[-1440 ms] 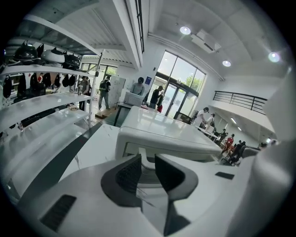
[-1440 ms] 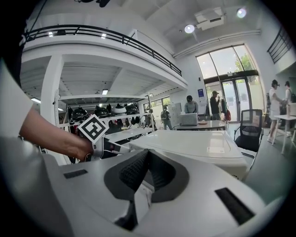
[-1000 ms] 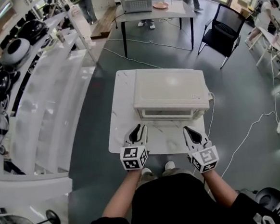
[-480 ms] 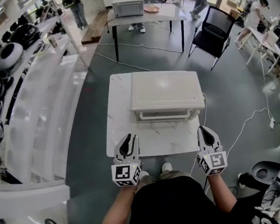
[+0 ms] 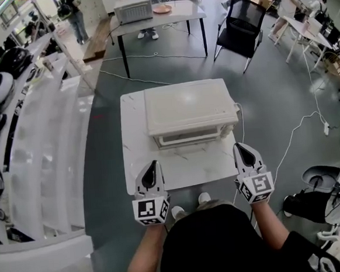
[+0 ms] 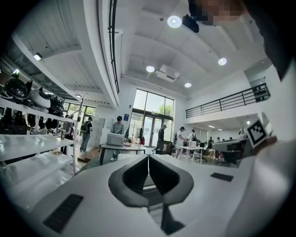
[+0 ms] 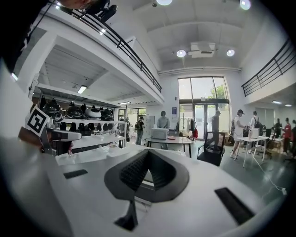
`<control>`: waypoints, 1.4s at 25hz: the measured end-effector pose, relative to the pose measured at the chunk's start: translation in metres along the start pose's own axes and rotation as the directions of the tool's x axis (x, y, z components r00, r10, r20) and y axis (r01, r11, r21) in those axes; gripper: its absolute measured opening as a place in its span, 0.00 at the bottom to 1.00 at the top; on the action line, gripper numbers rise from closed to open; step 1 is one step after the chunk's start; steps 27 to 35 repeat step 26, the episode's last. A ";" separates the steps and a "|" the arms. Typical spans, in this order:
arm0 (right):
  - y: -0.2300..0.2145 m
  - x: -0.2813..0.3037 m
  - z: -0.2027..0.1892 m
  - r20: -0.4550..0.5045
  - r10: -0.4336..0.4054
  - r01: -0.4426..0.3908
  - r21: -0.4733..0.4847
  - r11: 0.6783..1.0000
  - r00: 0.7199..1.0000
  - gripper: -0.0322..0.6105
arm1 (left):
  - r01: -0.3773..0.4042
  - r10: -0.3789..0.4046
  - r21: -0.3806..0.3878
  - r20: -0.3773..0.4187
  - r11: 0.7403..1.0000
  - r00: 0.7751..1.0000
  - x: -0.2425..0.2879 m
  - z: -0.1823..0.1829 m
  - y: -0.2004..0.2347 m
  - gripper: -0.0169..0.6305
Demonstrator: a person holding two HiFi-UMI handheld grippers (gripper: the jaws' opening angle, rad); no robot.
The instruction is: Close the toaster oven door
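Bright even daylight from tall windows [image 7: 202,99], round ceiling lights [image 6: 174,21], strong fisheye bending, dark vignetted corners

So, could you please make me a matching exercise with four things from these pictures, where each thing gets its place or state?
Things:
1. cream box-shaped toaster oven
2. black office chair
3. thin white cable
4. left tongs

Places or states:
A. lying on the grey floor
B. shut, with nothing between them
C. standing on the small white marble table
D. beside the far white table with black legs

Pairs: 1-C, 2-D, 3-A, 4-B
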State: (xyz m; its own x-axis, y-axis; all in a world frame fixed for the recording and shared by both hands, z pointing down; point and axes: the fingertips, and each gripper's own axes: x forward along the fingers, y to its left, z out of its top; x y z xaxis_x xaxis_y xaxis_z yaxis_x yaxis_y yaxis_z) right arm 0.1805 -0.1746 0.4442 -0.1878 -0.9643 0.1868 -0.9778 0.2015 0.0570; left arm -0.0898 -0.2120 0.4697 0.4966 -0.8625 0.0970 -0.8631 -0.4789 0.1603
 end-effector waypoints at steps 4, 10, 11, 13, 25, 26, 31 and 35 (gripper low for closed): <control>-0.006 -0.002 0.000 0.005 -0.007 0.007 0.001 1.000 1.000 0.08 | 0.003 -0.003 -0.018 -0.015 1.000 1.000 0.005 -0.006 0.000 0.06; -0.015 -0.003 0.001 0.009 -0.004 0.004 0.000 1.000 1.000 0.08 | 0.002 -0.003 -0.031 -0.042 1.000 0.999 0.016 -0.013 -0.001 0.06; -0.015 -0.003 0.002 0.009 -0.005 0.005 0.000 1.000 1.000 0.08 | 0.002 -0.004 -0.030 -0.041 1.000 0.999 0.017 -0.012 -0.001 0.06; -0.015 -0.003 0.002 0.011 -0.003 0.003 0.004 1.000 1.000 0.08 | 0.002 -0.003 -0.026 -0.038 1.000 0.999 0.020 -0.010 -0.001 0.06; -0.016 -0.004 0.003 0.013 0.009 -0.009 0.019 1.000 1.000 0.08 | -0.011 0.010 -0.009 -0.071 1.000 0.997 0.022 -0.008 -0.003 0.06; -0.015 -0.005 0.002 0.017 0.005 -0.006 0.022 1.000 1.000 0.08 | -0.010 0.009 -0.005 -0.076 1.000 0.997 0.020 -0.009 -0.003 0.06; -0.015 -0.005 0.002 0.017 0.005 -0.006 0.022 1.000 1.000 0.08 | -0.010 0.009 -0.005 -0.076 1.000 0.997 0.020 -0.009 -0.003 0.06; -0.015 -0.005 0.002 0.017 0.005 -0.006 0.022 1.000 1.000 0.08 | -0.010 0.009 -0.005 -0.076 1.000 0.997 0.020 -0.009 -0.003 0.06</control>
